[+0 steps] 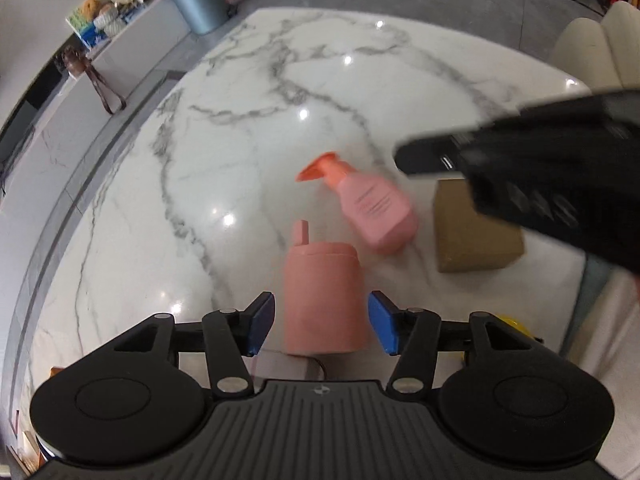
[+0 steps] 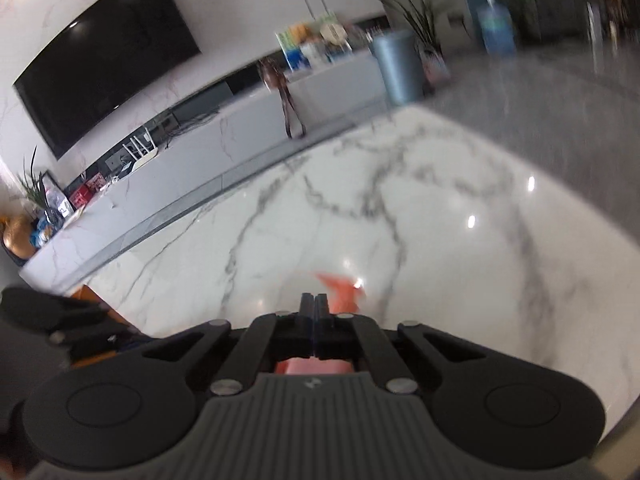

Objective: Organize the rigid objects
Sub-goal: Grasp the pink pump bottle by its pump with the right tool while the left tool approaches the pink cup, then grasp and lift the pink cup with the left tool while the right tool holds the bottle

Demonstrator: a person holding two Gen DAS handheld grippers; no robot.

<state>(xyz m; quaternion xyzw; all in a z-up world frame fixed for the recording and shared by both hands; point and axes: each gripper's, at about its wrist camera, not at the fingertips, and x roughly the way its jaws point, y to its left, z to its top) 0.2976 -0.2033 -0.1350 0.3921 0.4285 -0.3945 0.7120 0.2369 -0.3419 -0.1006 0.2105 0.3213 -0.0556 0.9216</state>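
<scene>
- Closest in, the left gripper (image 1: 322, 322) is seen pointing steeply down, its blue pads (image 1: 383, 326) spread apart on either side of a salmon-pink bottle (image 1: 325, 300); a gap shows at each pad, so nothing is judged to be gripped.
- That bottle stands upright on the marble table (image 1: 240, 128), its narrow spout uppermost and its long axis lying along the direction in which the fingers reach; it is centred between the jaws, so the left hand is plainly the nearer one.
- Just beyond, a pink spray bottle (image 1: 374, 208) with an orange trigger head is caught tilted, head toward the far left, blurred; whether it rests or is tipping cannot be told.
- Beside it, to the right, a brown cardboard box (image 1: 476, 236) is set on the table.
- Above the box the right gripper (image 2: 315, 304) is seen with its fingers pressed together on nothing; the orange trigger lies below and just past its tips.
- Counted: two pink bottles, one box, two grippers.
- Farthest off, a grey bin (image 1: 196, 0) stands on the floor.
</scene>
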